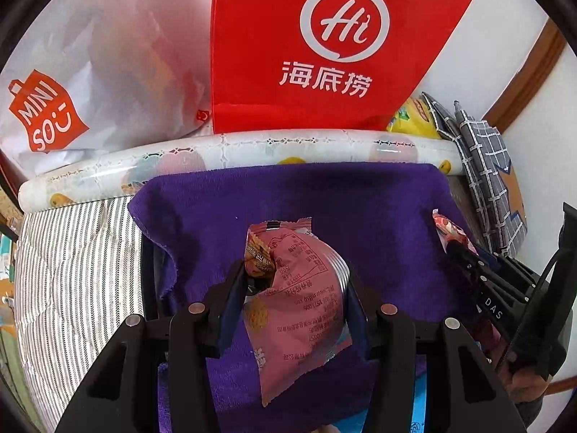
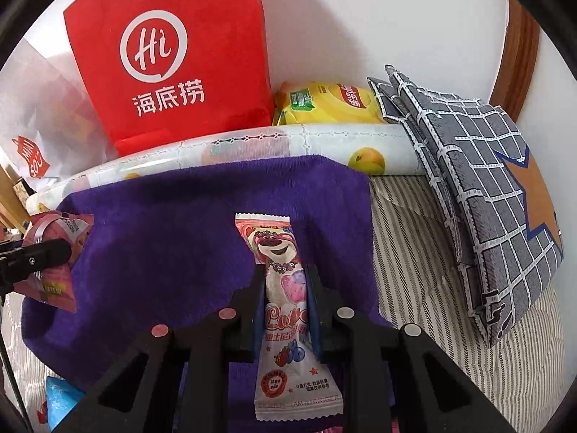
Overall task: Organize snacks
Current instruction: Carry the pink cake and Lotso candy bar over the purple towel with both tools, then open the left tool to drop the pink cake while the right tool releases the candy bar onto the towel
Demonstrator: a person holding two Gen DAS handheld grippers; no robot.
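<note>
Your left gripper [image 1: 294, 288] clamps a crumpled pink snack pack [image 1: 299, 310] above the purple towel [image 1: 360, 209]; your right gripper [image 2: 285, 299] pinches a bear-printed stick pack [image 2: 288, 310], its lower end cut off.

Left gripper [image 1: 294, 288] and right gripper [image 2: 285, 288] both clamped.

A home, by the look of it a bedroom: striped bedding [image 2: 414, 252] underfoot of everything, a checked grey pillow [image 2: 479, 195] leaning on the white wall, shopping bags, a red one [image 2: 173, 54] and a white one [image 1: 90, 83], propped behind a purple towel [image 1: 288, 195].
</note>
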